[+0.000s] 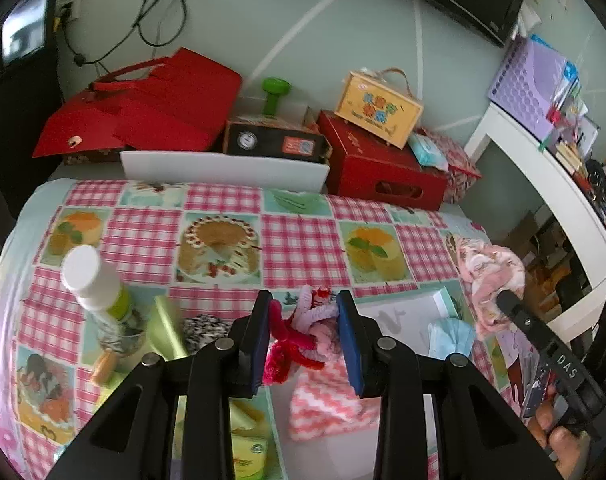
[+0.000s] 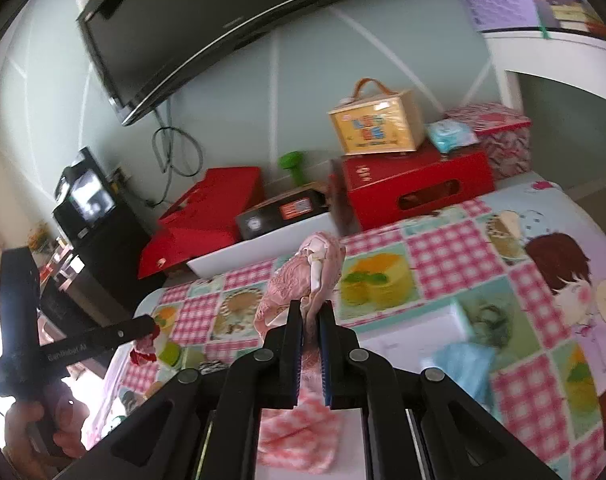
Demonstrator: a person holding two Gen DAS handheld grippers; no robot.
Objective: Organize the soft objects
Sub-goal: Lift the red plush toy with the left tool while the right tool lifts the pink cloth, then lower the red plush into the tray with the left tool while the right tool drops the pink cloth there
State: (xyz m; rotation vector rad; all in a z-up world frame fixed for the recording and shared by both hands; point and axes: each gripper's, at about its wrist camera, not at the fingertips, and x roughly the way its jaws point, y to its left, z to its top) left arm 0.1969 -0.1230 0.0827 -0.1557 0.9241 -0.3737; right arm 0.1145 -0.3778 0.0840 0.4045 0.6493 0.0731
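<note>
Fuzzy red-and-lilac pipe-cleaner bundle (image 1: 303, 320) sits pinched between our left tongs (image 1: 305, 312); pink lace cloth (image 2: 303, 280) is clamped in the right tongs (image 2: 311, 312), pressed nearly together. Both hang above one pink zigzag cloth (image 1: 327, 404) just below the tips. Risk, we judge: the loose bundle snags or slips out. Beside: one blue mask (image 1: 451, 338), one white-capped bottle (image 1: 91, 280).
</note>
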